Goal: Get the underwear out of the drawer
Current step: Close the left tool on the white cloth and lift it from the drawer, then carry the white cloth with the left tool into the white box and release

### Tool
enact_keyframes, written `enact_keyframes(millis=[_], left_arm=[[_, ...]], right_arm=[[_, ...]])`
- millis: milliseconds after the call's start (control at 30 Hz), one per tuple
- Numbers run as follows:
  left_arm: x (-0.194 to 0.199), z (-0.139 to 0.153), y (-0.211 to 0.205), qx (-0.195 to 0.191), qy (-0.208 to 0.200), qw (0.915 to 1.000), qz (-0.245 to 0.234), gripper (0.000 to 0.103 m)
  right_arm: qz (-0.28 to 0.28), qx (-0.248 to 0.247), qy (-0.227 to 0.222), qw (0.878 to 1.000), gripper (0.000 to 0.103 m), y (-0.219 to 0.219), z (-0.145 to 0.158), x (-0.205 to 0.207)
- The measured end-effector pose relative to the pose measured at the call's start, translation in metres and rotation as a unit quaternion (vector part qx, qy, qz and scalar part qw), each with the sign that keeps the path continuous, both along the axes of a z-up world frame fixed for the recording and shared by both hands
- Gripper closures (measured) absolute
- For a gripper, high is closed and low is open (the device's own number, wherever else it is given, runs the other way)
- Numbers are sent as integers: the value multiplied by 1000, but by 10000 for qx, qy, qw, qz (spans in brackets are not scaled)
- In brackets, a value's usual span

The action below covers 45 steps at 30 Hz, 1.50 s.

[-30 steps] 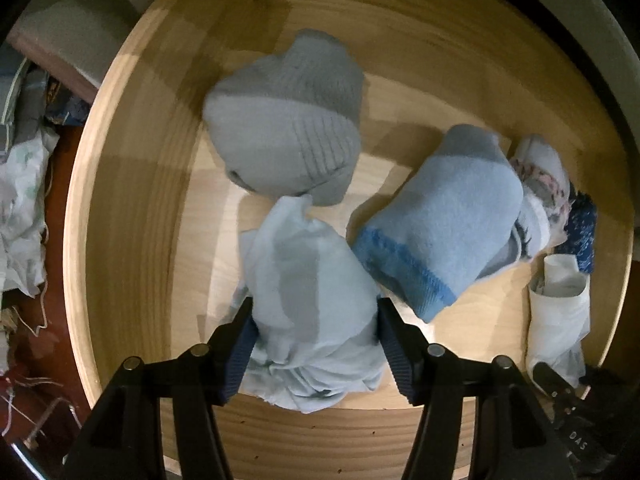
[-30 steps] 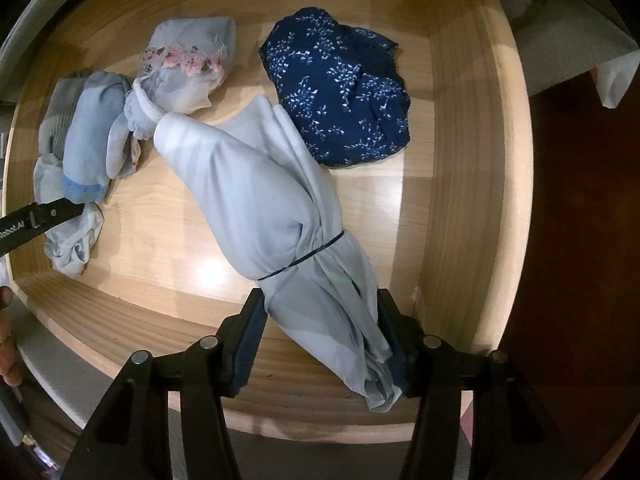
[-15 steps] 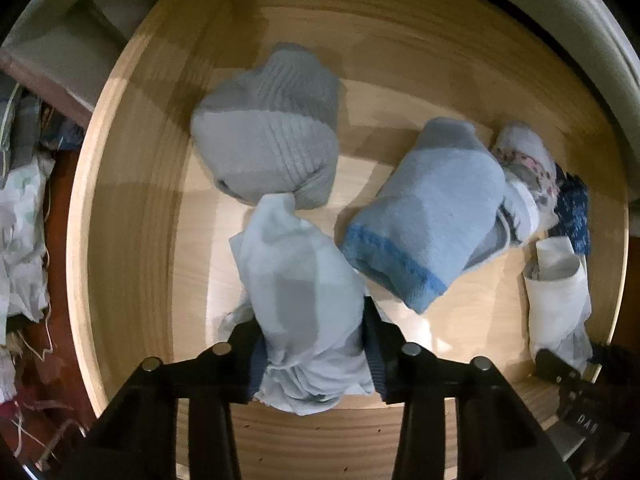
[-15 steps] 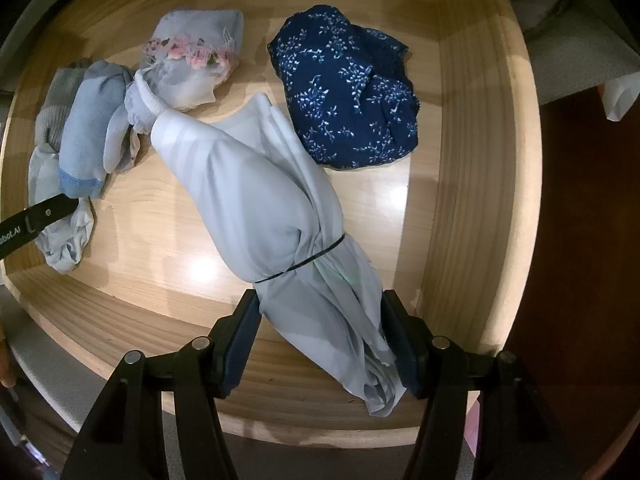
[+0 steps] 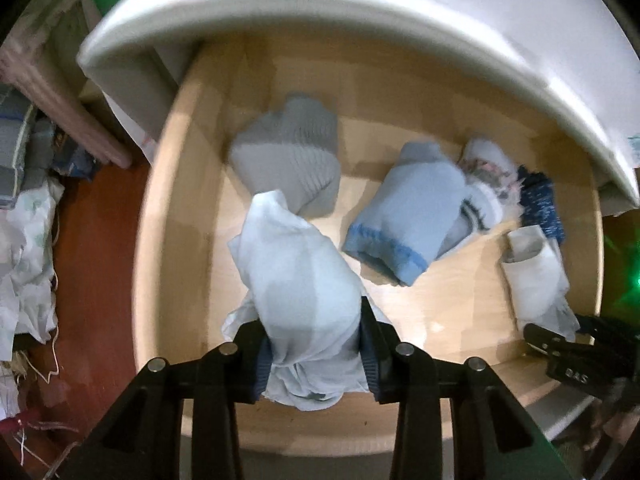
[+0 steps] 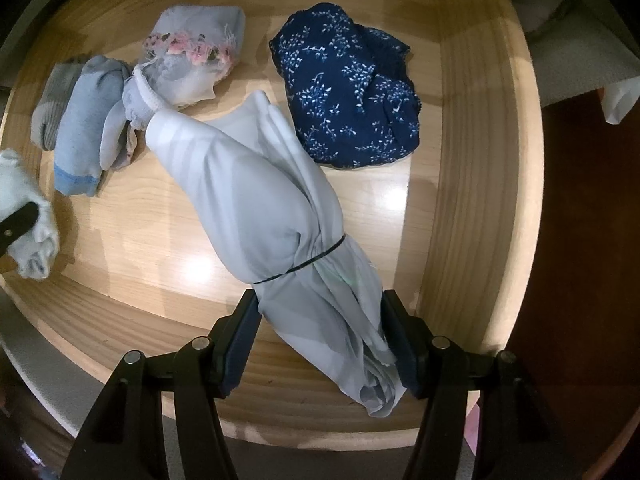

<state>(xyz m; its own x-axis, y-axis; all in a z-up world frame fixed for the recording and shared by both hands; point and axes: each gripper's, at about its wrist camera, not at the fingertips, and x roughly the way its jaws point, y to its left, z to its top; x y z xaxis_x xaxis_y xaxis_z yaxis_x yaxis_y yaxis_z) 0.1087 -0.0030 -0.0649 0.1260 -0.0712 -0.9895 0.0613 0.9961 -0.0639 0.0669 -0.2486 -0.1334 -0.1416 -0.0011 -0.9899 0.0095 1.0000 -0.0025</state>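
My left gripper (image 5: 314,344) is shut on a pale blue rolled underwear (image 5: 300,280) and holds it raised above the open wooden drawer (image 5: 176,240). My right gripper (image 6: 320,340) has its jaws around the tail of a pale grey rolled underwear (image 6: 256,184) tied with a dark band; the roll lies on the drawer floor (image 6: 132,236). The left gripper's bundle shows at the left edge of the right wrist view (image 6: 24,216). The grey roll also shows in the left wrist view (image 5: 536,276).
In the drawer lie a grey sock roll (image 5: 288,160), a blue sock roll (image 5: 408,220), a lace-trimmed white piece (image 6: 196,60) and a navy floral piece (image 6: 348,88). A white cabinet top (image 5: 360,12) overhangs the back. Cloth clutter (image 5: 24,248) lies on the floor at left.
My left gripper closed on the pale blue underwear and lifted it up and back; the view pulled away from the drawer. The right gripper stayed around the grey roll, rising slightly.
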Motion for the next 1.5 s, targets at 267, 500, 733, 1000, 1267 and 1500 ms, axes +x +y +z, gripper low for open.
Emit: enact_keyframes(millis=[267,500,733,1000,1267,1500], left_arm=[[-12,40,12,-101,-527,9985,-136,66],[-21,109,21,-156,-1034,9941,-300,66],[-24,183,28,-250,-1644,9855,-341,66],[-10,259,21,-389,-2323,9712,-363,66],[28,299,-13,-641,-2659,9604,-526,66],[68,304,-57,-656,-2827,9530,-867,66]], right_arm=[[55,-82,-96,9999,45,6,-1,-7],[144,-238,-98,9996,44,13,-3,-13],[167,-266,-187,9993,44,18,-3,-18],[105,-264,-255,9993,44,16,1,-18],[91,-261,-279,9992,44,14,4,-18],[91,-267,-280,9992,44,14,3,-18]])
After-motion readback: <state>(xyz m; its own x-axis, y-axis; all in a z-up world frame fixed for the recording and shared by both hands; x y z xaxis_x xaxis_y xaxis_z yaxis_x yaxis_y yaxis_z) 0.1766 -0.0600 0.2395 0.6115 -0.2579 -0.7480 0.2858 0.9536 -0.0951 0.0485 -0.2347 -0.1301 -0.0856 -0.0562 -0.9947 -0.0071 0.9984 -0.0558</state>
